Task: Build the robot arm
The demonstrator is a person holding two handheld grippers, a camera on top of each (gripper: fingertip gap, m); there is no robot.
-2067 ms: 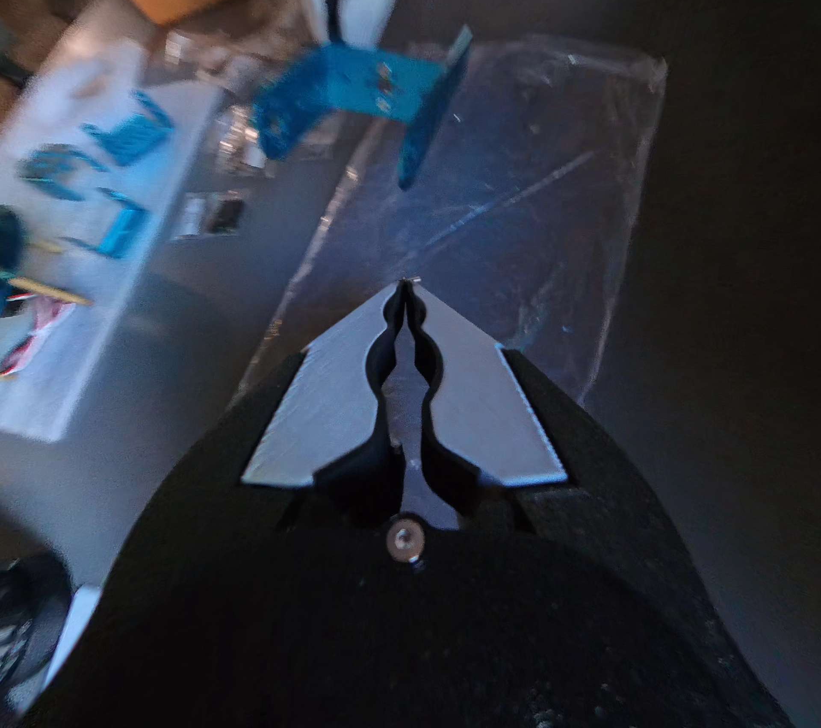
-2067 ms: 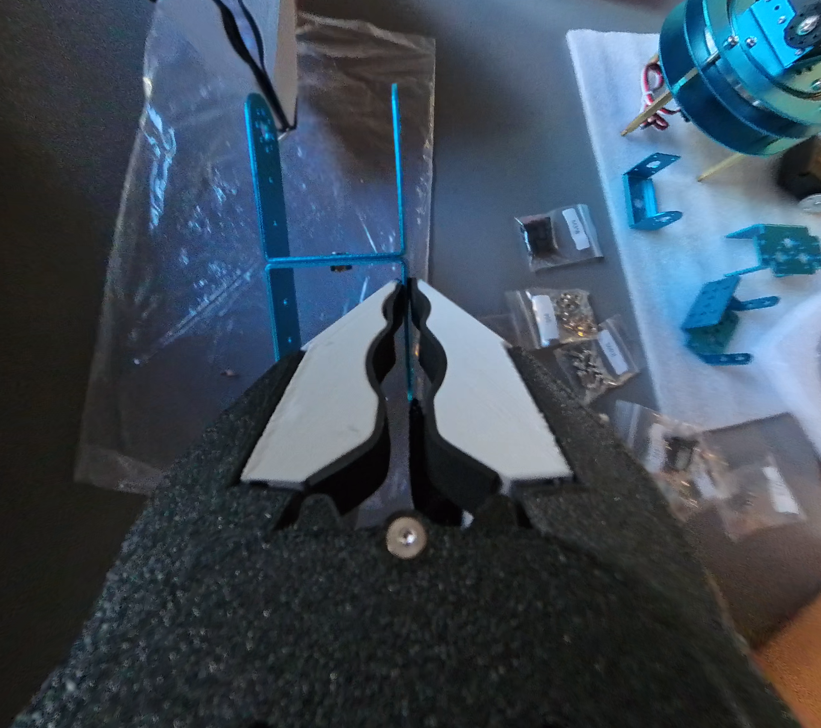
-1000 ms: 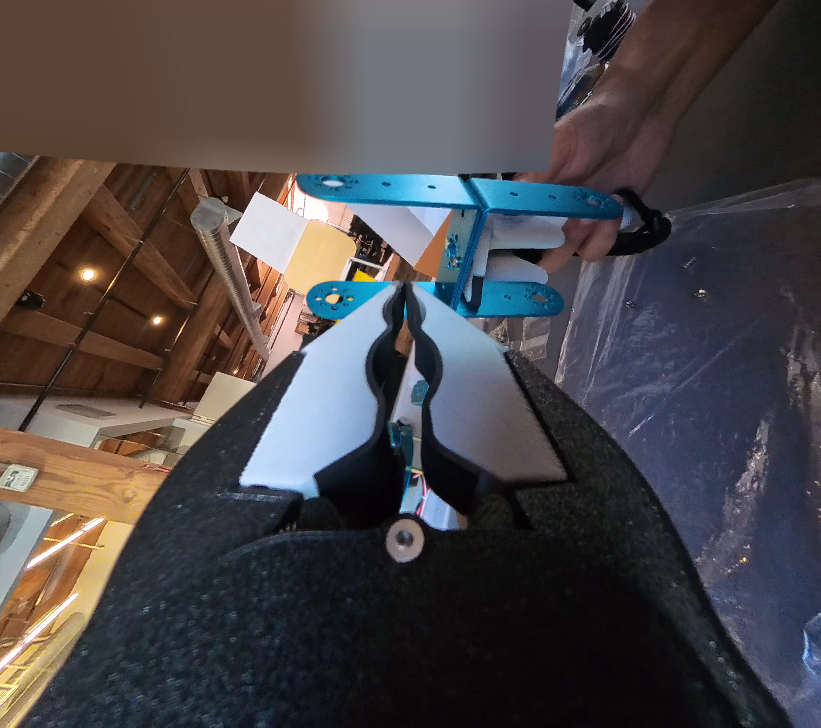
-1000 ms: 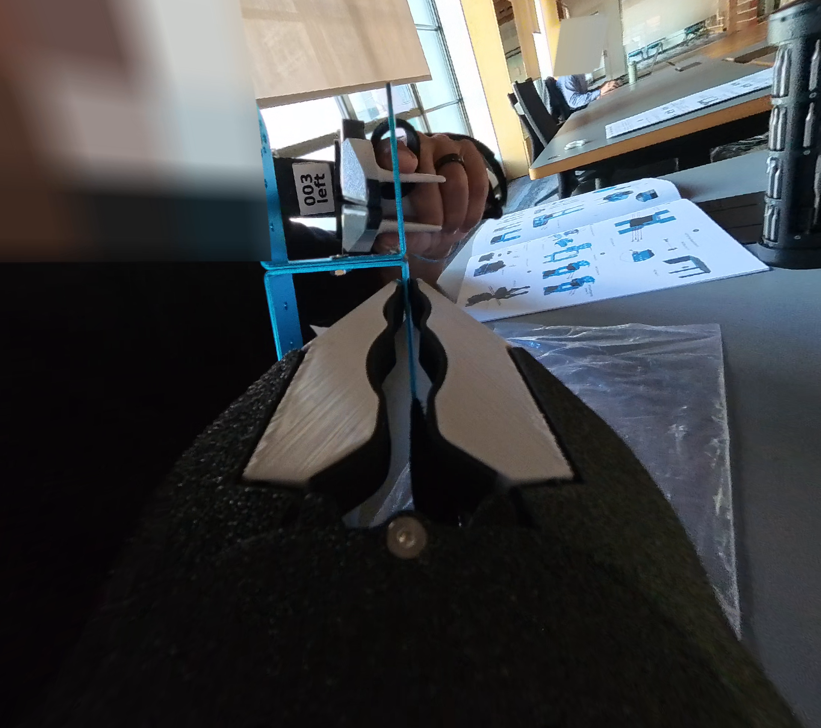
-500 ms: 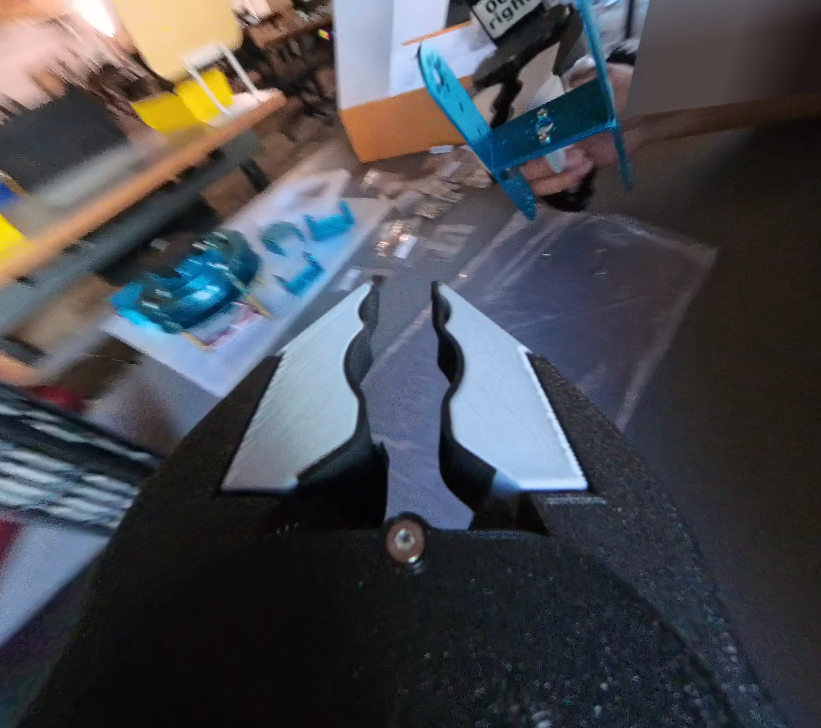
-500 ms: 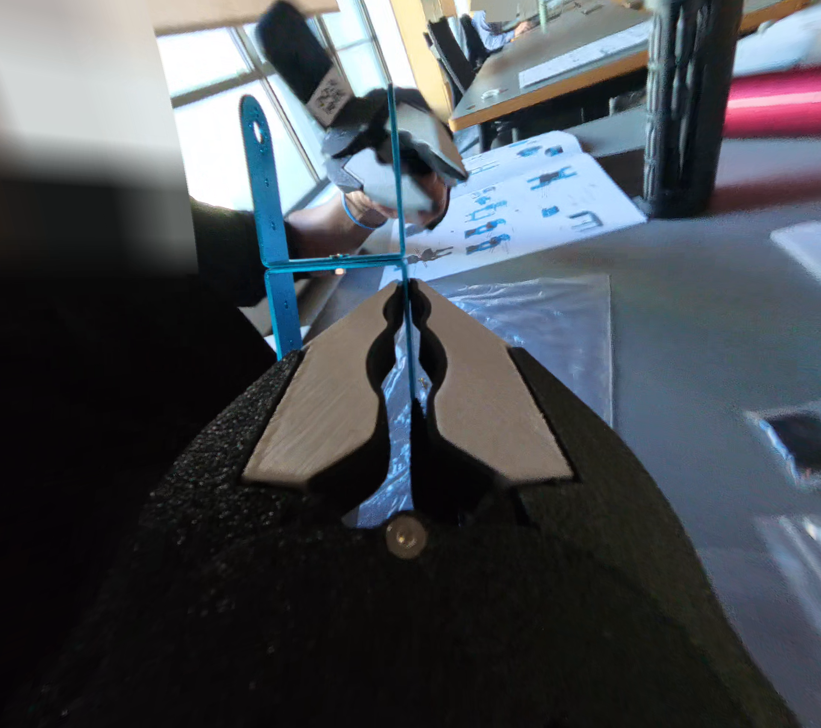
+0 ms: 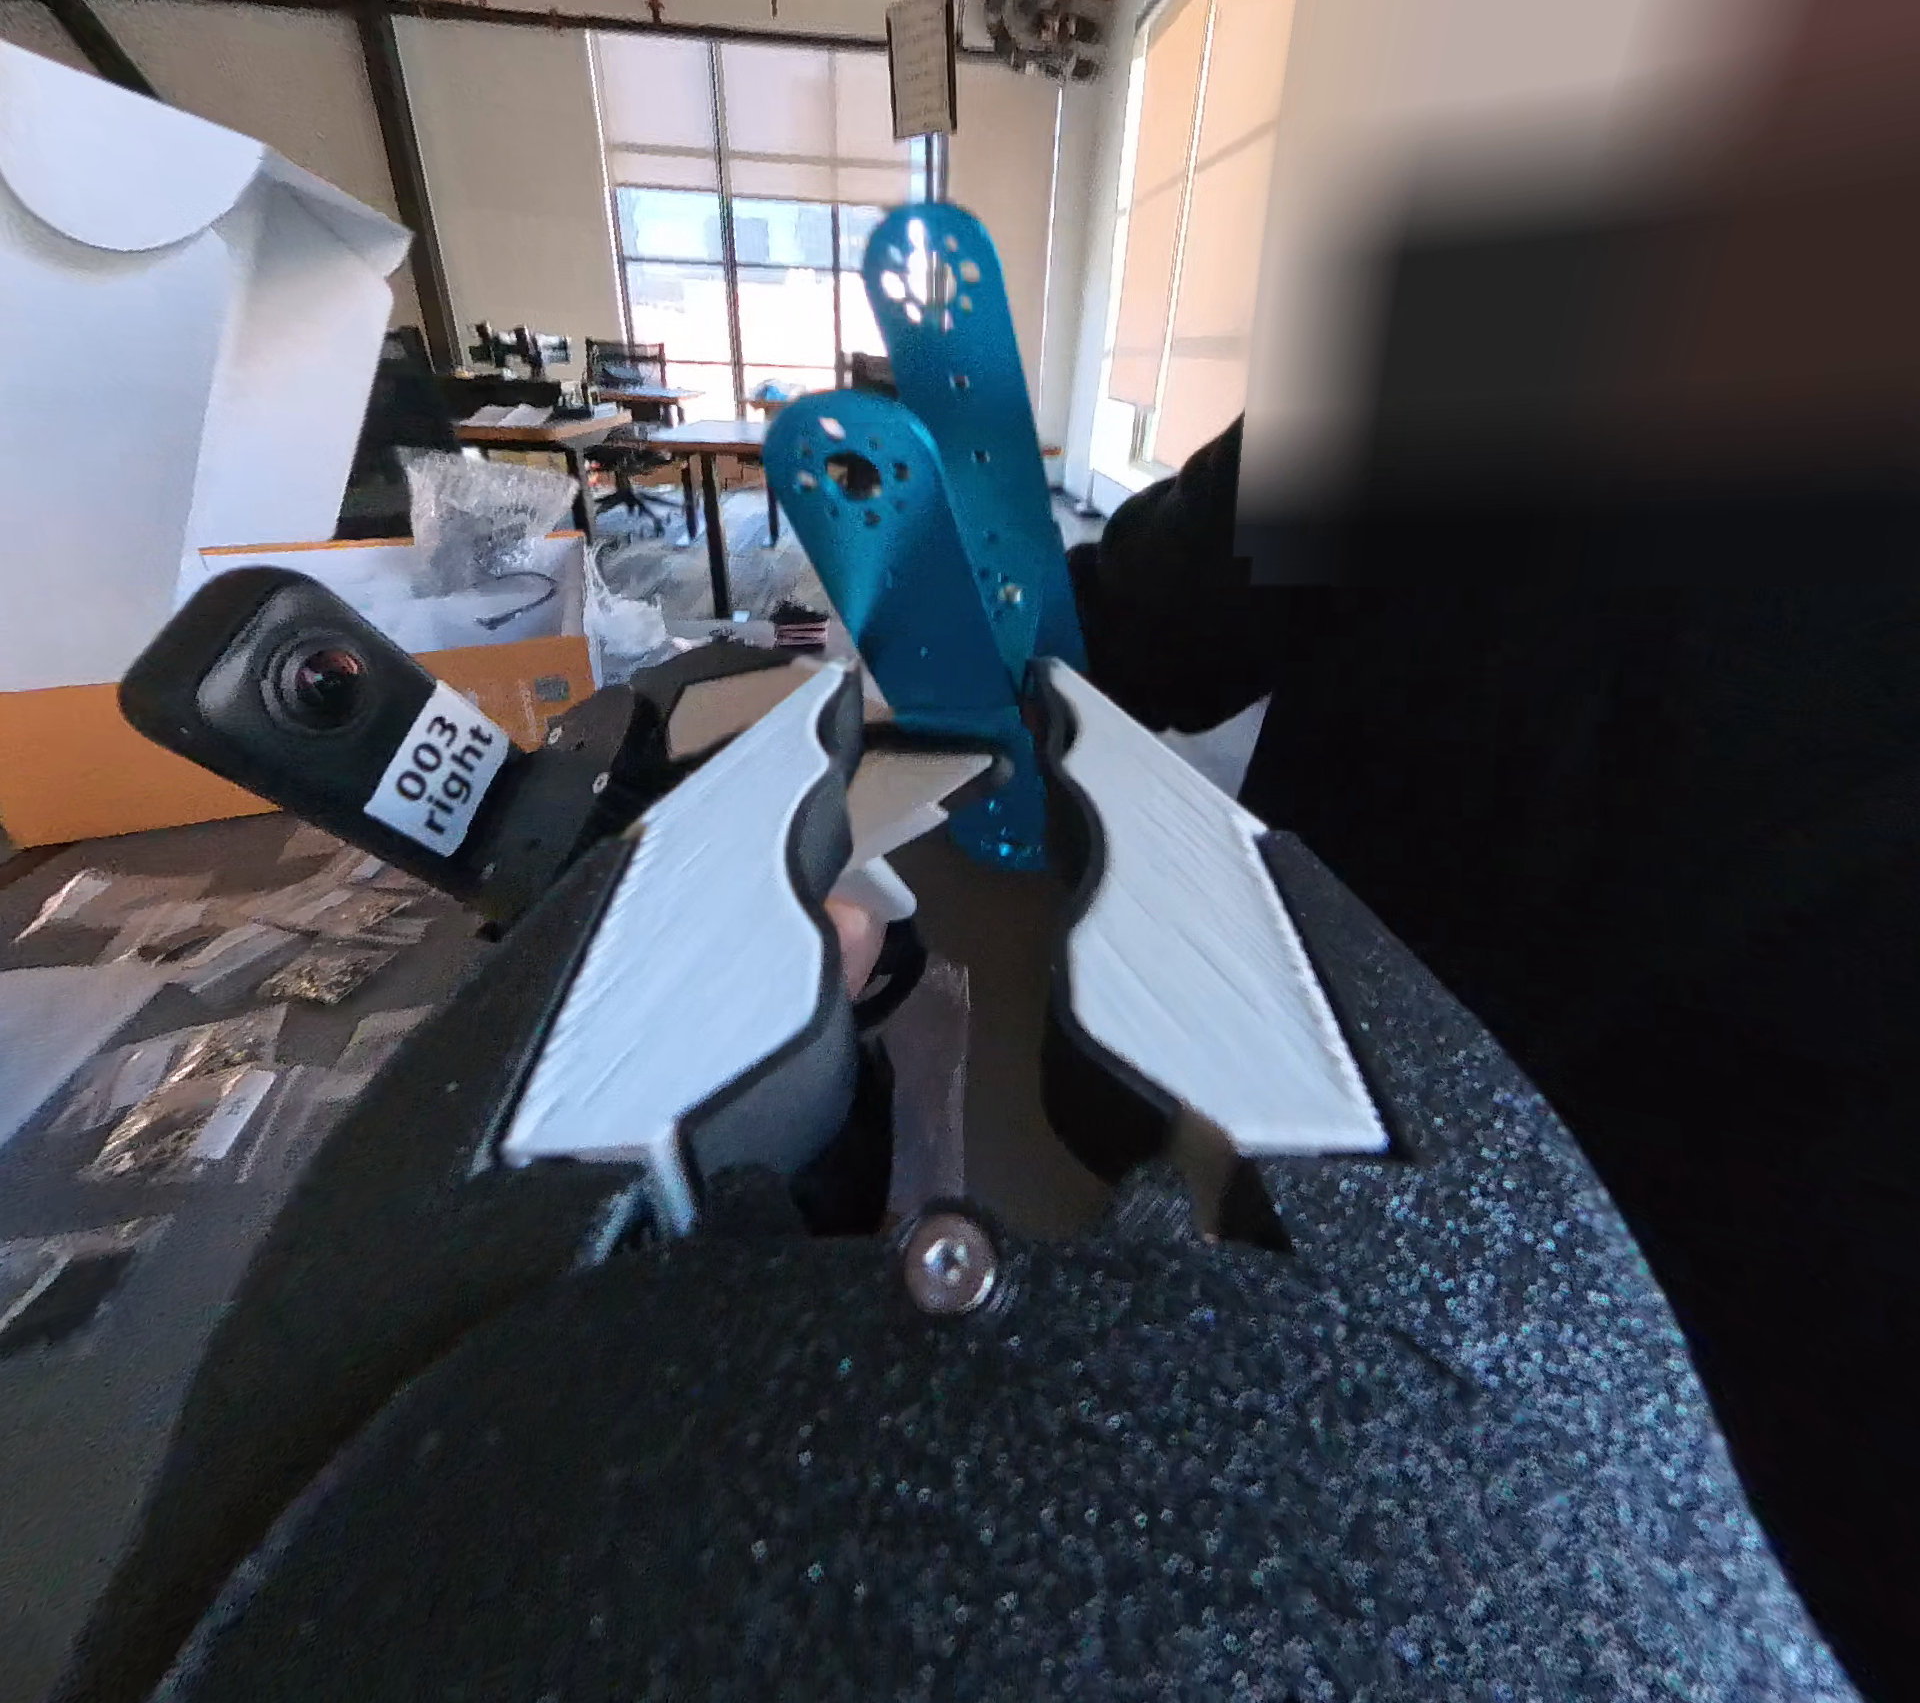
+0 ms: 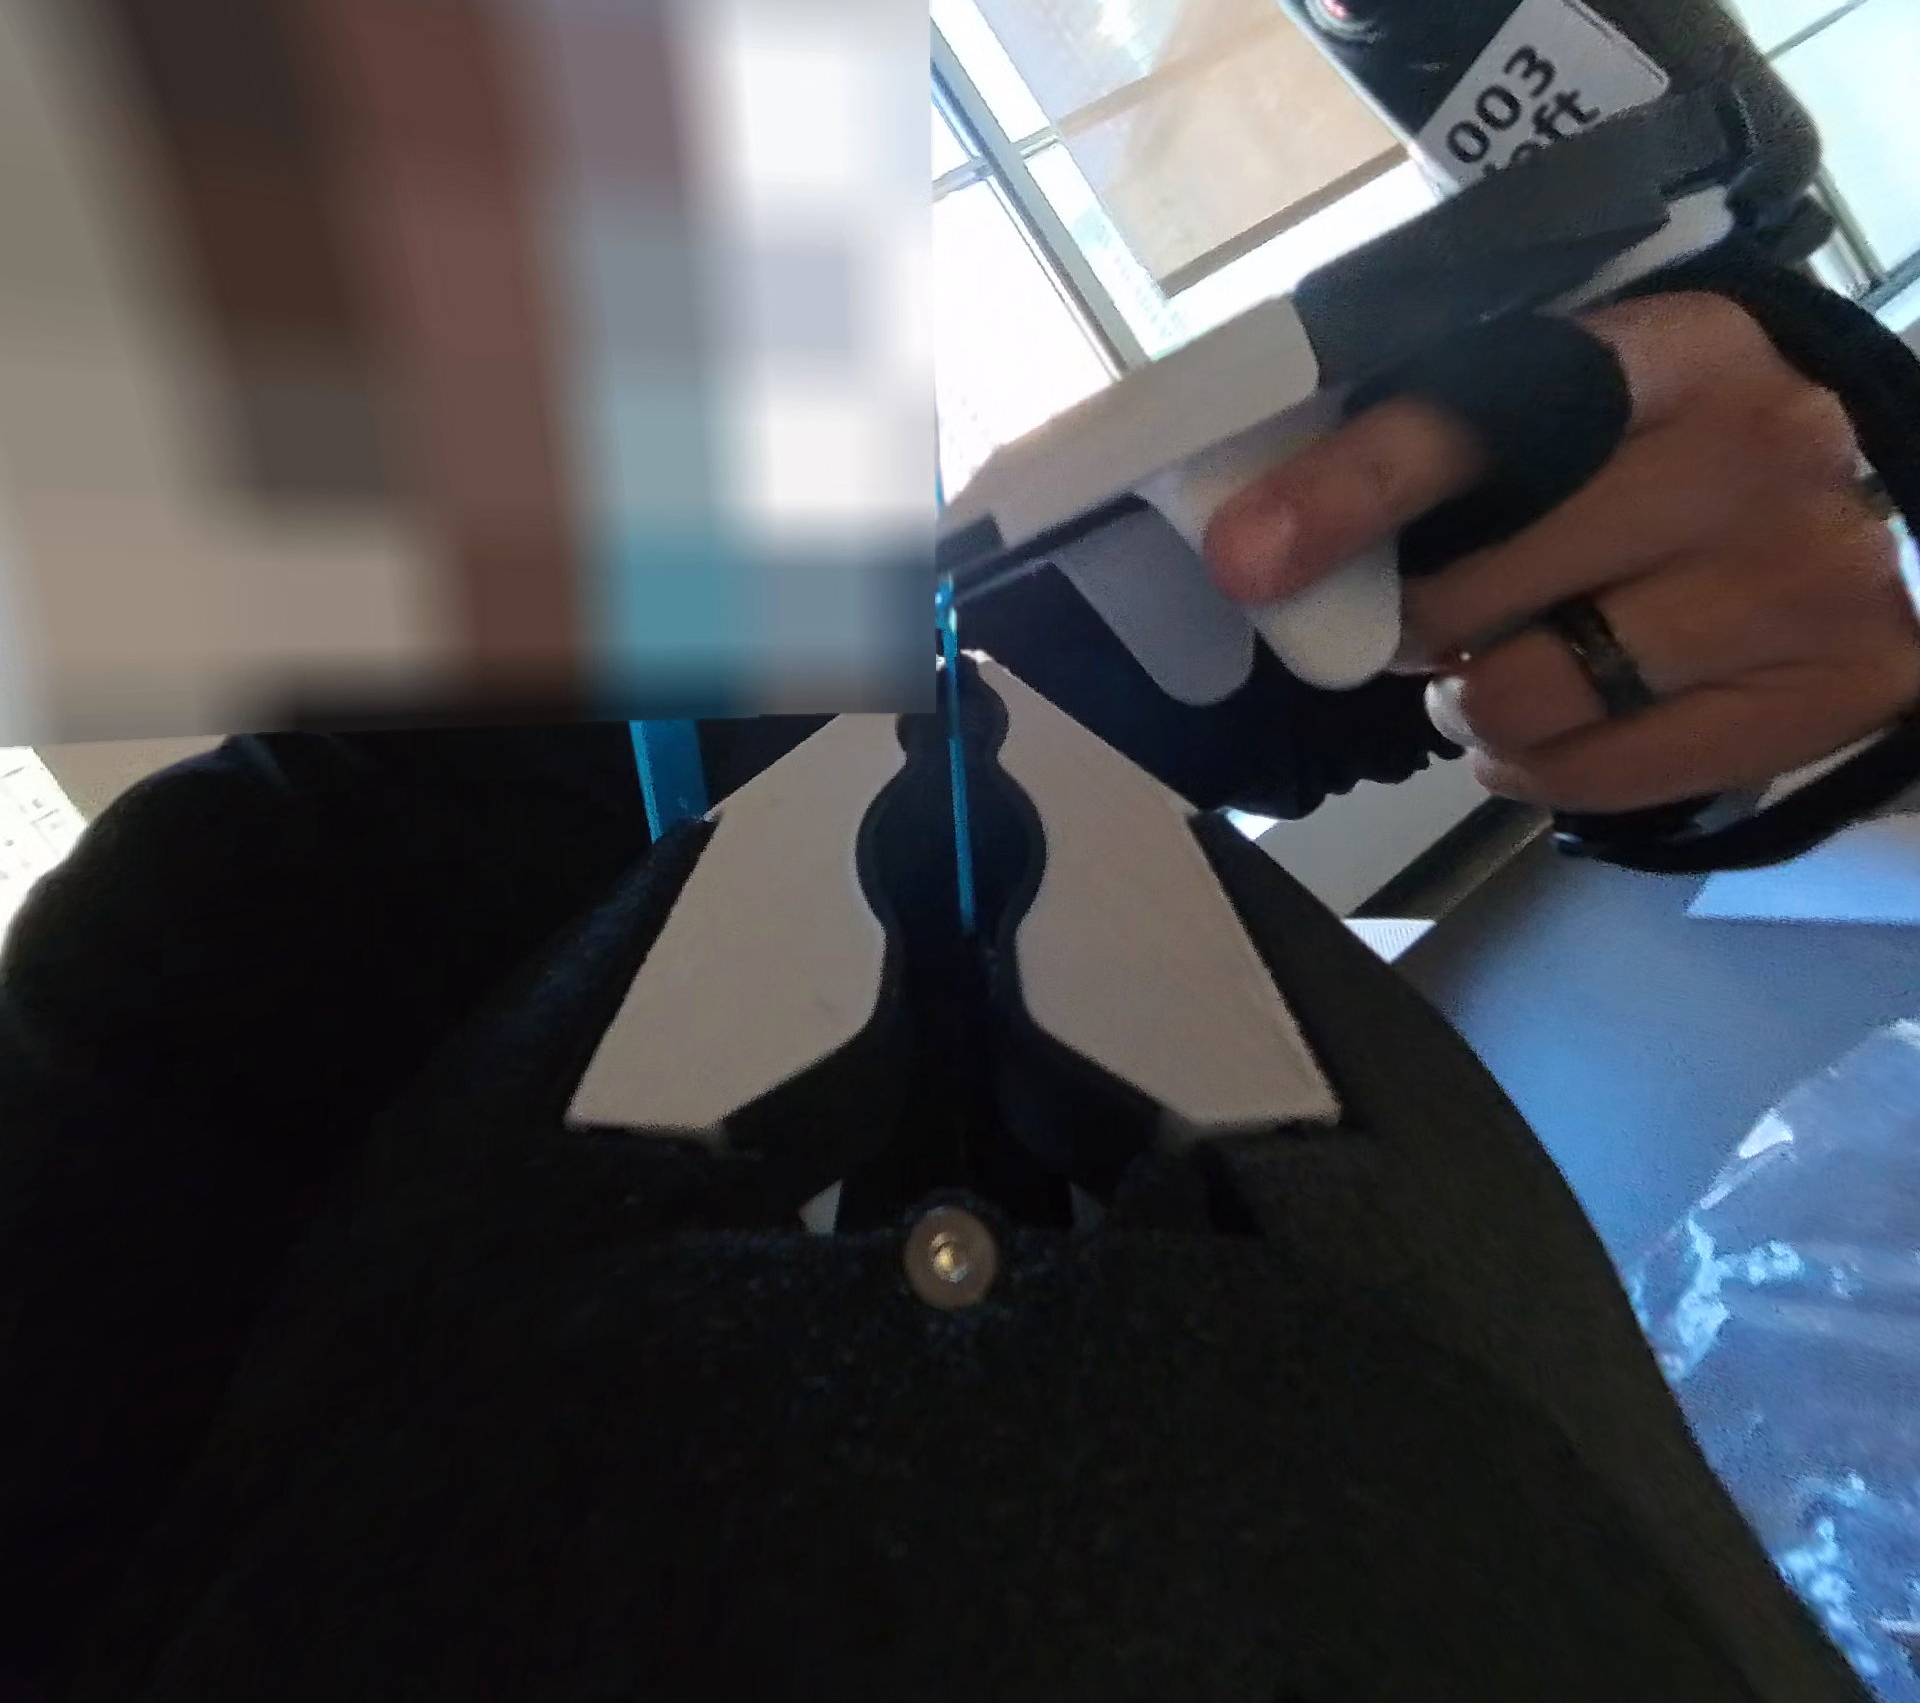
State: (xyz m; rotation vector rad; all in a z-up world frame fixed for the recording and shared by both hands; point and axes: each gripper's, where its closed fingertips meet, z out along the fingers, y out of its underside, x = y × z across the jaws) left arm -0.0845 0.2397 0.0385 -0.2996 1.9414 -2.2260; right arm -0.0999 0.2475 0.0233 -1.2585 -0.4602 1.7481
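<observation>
A blue metal bracket (image 7: pixel 940 510) with two perforated arms is held up in the air. My right gripper (image 8: pixel 956 687) is shut on one thin plate of it (image 8: pixel 961 832), seen edge-on. My left gripper (image 7: pixel 945 677) is open, its fingertips on either side of the bracket's lower end, the right finger close to it. I cannot tell if they touch. The right gripper's camera (image 7: pixel 312 687) faces me from the left. In the right wrist view the left gripper's white fingers (image 8: pixel 1143 448) reach in from the right, held by a hand (image 8: pixel 1683 604).
A grey table (image 8: pixel 1621 1009) lies below with a clear plastic bag (image 8: pixel 1829 1258) on it. Small bags of parts (image 7: pixel 208 999) lie at the left. A white and orange box (image 7: pixel 156 427) stands behind them. A person's dark sleeve (image 7: pixel 1558 822) fills the right.
My left gripper has opened wider and come up close to the bracket. The right gripper has tilted further up with the bracket in it, and the two grippers now face each other closely.
</observation>
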